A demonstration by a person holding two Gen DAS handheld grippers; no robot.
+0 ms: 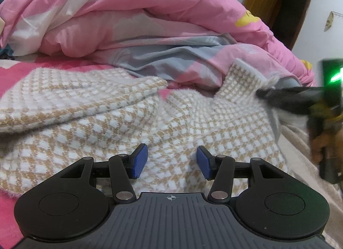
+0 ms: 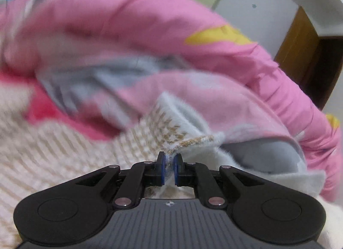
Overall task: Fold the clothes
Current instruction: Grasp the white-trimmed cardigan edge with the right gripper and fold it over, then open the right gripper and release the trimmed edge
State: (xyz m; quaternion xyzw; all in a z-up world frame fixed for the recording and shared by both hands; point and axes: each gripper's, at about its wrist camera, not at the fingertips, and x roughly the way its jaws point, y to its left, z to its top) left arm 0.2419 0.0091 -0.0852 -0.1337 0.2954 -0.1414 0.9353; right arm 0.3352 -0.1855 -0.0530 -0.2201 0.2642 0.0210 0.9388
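You are at a bed [image 1: 12, 73] with a pink sheet, and a big pink quilt [image 1: 128, 12] is heaped at its far side. In front of the quilt lies the sweater [image 1: 107, 116], tan and white checked, spread and rumpled. Your left gripper [image 1: 172, 161] hovers just over the sweater's middle, jaws wide apart, holding nothing. Your right gripper [image 2: 169, 168] is pinched tight on the sweater's lifted edge, near the quilt.
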